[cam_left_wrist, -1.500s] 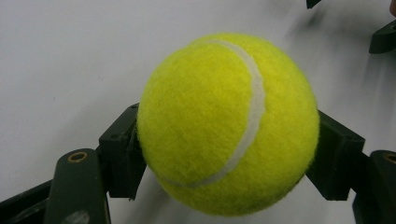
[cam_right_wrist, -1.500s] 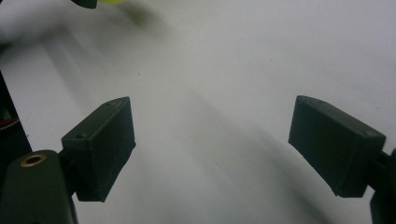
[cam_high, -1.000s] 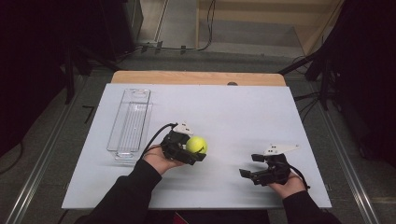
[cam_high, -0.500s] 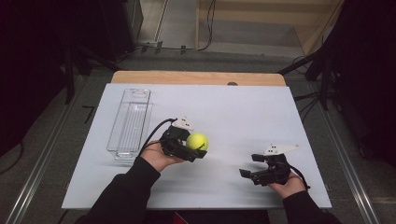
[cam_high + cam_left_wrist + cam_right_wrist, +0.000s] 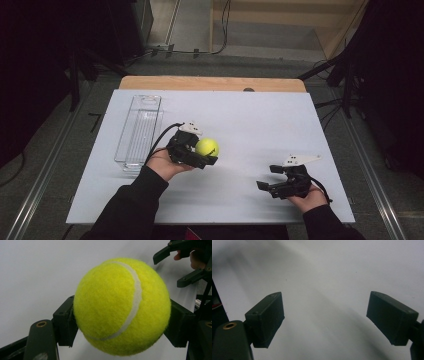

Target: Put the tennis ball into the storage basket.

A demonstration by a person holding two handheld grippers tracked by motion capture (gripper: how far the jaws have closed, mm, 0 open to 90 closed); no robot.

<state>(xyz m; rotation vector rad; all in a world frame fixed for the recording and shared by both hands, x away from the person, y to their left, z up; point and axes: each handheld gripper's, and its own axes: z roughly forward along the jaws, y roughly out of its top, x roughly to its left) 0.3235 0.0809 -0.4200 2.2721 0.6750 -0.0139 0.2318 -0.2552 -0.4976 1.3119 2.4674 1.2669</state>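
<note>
Where the jaws of the left gripper (image 5: 209,154) press on either side of it, one yellow tennis ball (image 5: 207,147) is held clear of the white counter (image 5: 260,120), left of centre. Right gripper (image 5: 267,176): jaws wide apart with nothing between them, near the counter's near right edge. One clear plastic bin (image 5: 140,131) stands just beyond the left hand (image 5: 167,162).
</note>
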